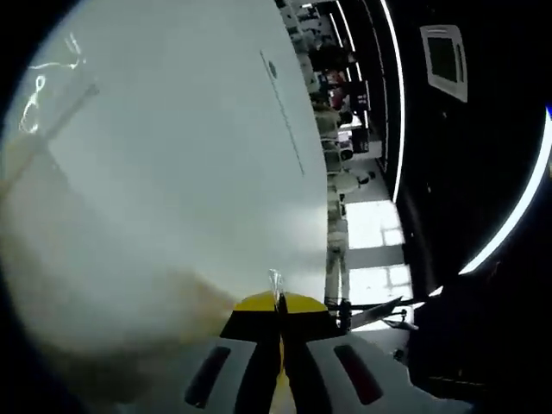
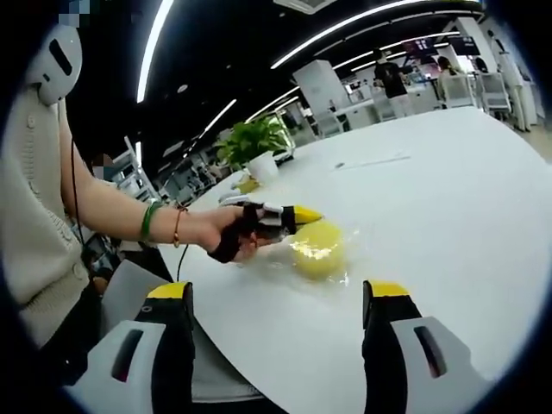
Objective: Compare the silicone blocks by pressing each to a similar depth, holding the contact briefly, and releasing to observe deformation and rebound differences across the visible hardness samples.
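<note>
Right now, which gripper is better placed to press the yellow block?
Left. The left gripper, jaws closed, has its tips beside the yellow silicone block on the white table. The right gripper hangs back, jaws open, with table surface between it and the block.

Your left gripper (image 1: 279, 304) has yellow tips on black-and-white jaws; the silicone block (image 2: 317, 249) is pale yellow, the table (image 2: 448, 198) white, the wristband (image 2: 149, 221) green, the plant (image 2: 252, 138) green
</note>
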{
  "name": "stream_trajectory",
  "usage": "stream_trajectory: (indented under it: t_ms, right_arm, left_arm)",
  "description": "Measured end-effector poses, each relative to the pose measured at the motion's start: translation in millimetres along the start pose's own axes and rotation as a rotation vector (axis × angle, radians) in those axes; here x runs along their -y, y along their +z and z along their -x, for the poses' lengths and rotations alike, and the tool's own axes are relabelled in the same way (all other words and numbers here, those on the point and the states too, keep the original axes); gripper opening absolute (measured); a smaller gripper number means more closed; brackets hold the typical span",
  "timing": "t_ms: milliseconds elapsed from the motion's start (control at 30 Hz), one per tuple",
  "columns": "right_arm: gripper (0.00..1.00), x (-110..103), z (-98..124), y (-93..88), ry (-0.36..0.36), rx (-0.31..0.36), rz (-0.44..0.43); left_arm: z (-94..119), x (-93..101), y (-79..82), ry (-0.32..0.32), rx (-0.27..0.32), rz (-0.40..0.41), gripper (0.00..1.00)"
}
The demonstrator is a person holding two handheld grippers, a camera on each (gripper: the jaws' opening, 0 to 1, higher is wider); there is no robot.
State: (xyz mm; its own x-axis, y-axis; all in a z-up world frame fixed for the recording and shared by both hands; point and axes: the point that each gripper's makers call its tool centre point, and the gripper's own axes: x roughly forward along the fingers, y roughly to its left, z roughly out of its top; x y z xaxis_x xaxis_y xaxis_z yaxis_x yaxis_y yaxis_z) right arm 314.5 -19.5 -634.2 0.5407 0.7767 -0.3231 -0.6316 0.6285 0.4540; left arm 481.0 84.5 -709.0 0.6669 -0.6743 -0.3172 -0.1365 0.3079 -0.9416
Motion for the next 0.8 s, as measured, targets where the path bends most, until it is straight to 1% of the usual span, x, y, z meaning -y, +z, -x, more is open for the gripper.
stream_trajectory:
  t_ms: [33, 67, 100, 167, 200, 233, 267, 300, 333, 400, 433, 467, 500, 533, 567, 600, 633, 700, 767, 800]
  right_arm:
    - [0.74, -0.7, 0.4, 1.2, 0.0, 0.002, 0.002]
    - [0.74, -1.7, 0.8, 3.1, 0.0, 0.005, 0.008]
    - [0.74, -2.6, 0.9, 4.5, 0.0, 0.007, 0.013]
    - [0.75, -5.9, 0.9, 7.7, 0.002, 0.009, 0.022]
    - [0.75, -7.2, 0.9, 8.8, 0.004, 0.01, 0.026]
    - [0.74, -9.5, 0.8, 10.5, 0.006, 0.009, 0.034]
    - [0.74, -10.9, 0.9, 11.7, 0.007, 0.011, 0.041]
    - [0.74, -12.9, 0.9, 13.5, 0.009, 0.014, 0.047]
    - [0.74, -14.9, 1.0, 14.6, 0.011, 0.014, 0.051]
    - [0.74, -19.7, 0.6, 17.1, 0.015, 0.013, 0.065]
    - [0.74, -21.5, 0.5, 18.3, 0.017, 0.014, 0.069]
    - [0.75, -24.9, 0.2, 20.2, 0.019, 0.014, 0.075]
    - [0.75, -27.3, -0.1, 21.5, 0.021, 0.014, 0.082]
    - [0.75, -29.6, -0.3, 22.9, 0.022, 0.013, 0.088]
    - [0.75, -32.9, -0.7, 25.1, 0.024, 0.014, 0.096]
    - [0.75, -34.8, -0.9, 26.4, 0.026, 0.014, 0.101]
    - [0.75, -38.1, -1.6, 28.7, 0.031, 0.015, 0.109]
    - [0.75, -42.9, -3.3, 32.1, 0.038, 0.016, 0.124]
    - [0.75, -48.1, -6.5, 36.7, 0.047, 0.01, 0.15]
    - [0.75, -50.6, -7.6, 38.8, 0.051, 0.009, 0.164]
  left_arm:
    - [2.7, 4.5, -2.5, 0.005, -0.007, -0.043, 0.0]
    - [4.8, 8.6, -4.4, 0.0, -0.014, -0.06, 0.0]
    - [9.1, 12.7, -7.1, -0.002, -0.026, -0.102, 0.0]
    - [17.0, 15.8, -8.9, 0.009, -0.036, -0.188, 0.0]
    - [19.8, 18.2, -10.4, 0.002, -0.046, -0.21, 0.0]
    - [25.0, 21.0, -12.3, 0.007, -0.048, -0.257, 0.0]
    - [28.6, 24.1, -14.7, 0.006, -0.057, -0.277, 0.0]
    - [33.1, 29.0, -17.1, -0.004, -0.07, -0.32, 0.0]
    - [34.8, 29.8, -16.4, 0.001, -0.064, -0.336, 0.0]
    - [42.2, 36.6, -18.7, 0.002, -0.076, -0.402, 0.0]
    - [46.7, 40.0, -19.4, 0.01, -0.084, -0.472, 0.0]
    - [49.5, 42.6, -20.5, 0.013, -0.09, -0.509, 0.0]
    - [54.2, 48.2, -24.0, 0.013, -0.107, -0.568, 0.0]
    - [57.2, 51.2, -24.5, 0.02, -0.109, -0.616, 0.0]
    - [61.9, 56.2, -28.4, 0.016, -0.136, -0.66, 0.0]
    - [64.4, 59.0, -28.4, 0.017, -0.139, -0.715, 0.0]
    - [69.1, 63.8, -31.3, 0.018, -0.157, -0.771, 0.0]
    - [74.9, 69.6, -33.3, 0.018, -0.17, -0.836, 0.0]
    - [84.0, 76.7, -36.7, 0.01, -0.193, -0.934, 0.0]
    - [85.5, 77.2, -36.5, 0.014, -0.194, -0.95, 0.0]
